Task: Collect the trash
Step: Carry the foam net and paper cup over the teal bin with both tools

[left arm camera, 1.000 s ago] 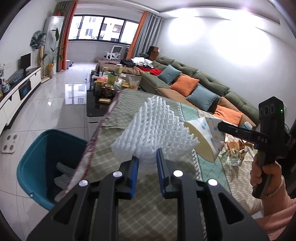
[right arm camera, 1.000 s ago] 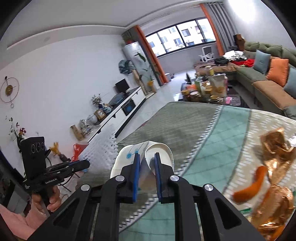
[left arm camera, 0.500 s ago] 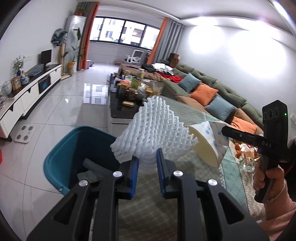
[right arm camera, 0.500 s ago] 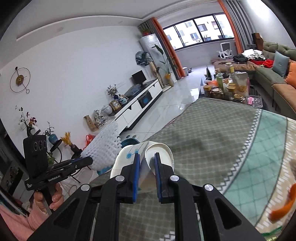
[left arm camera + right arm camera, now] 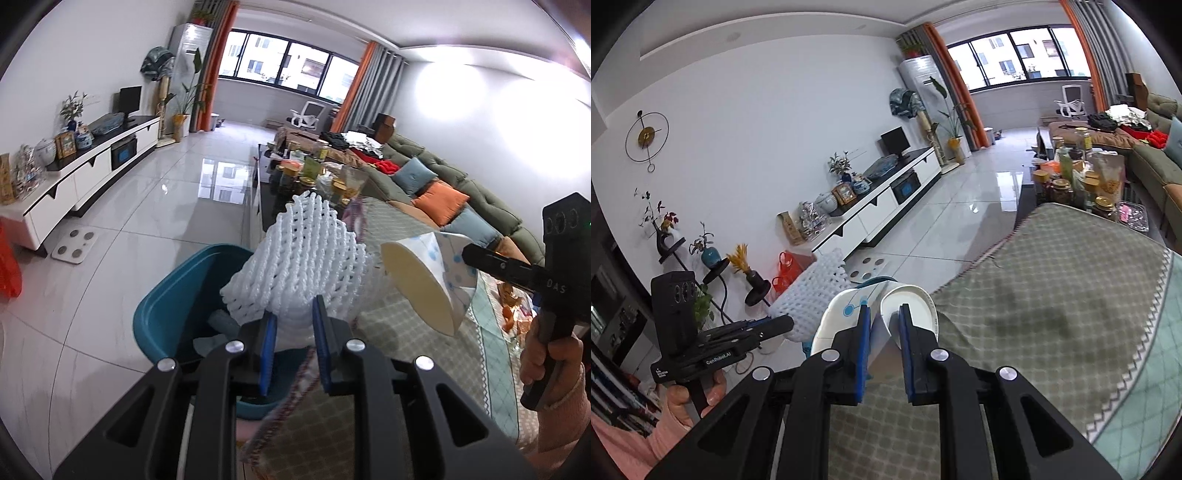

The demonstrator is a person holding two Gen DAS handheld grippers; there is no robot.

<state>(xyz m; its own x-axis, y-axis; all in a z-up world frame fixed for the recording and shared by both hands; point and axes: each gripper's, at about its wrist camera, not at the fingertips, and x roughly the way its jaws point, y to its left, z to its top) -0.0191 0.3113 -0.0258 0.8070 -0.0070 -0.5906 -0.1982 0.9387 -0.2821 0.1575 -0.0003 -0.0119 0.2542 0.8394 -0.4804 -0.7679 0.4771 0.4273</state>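
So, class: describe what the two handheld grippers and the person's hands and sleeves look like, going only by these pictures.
Both grippers, left and right, are black, with blue pads on the fingers and silver screws. Seen from the side, each has a pistol-style handle topped by a boxy block with round lenses. The left one bears white lettering, the right one "DAS". Both hands, left and right, are bare, in pink sleeves. No cables are visible.

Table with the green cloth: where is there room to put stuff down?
The green tablecloth lies bare from its near edge by the crushed paper cup up to the jars at the far end. The jar end is crowded, and so is the wrapper pile beside the right gripper.
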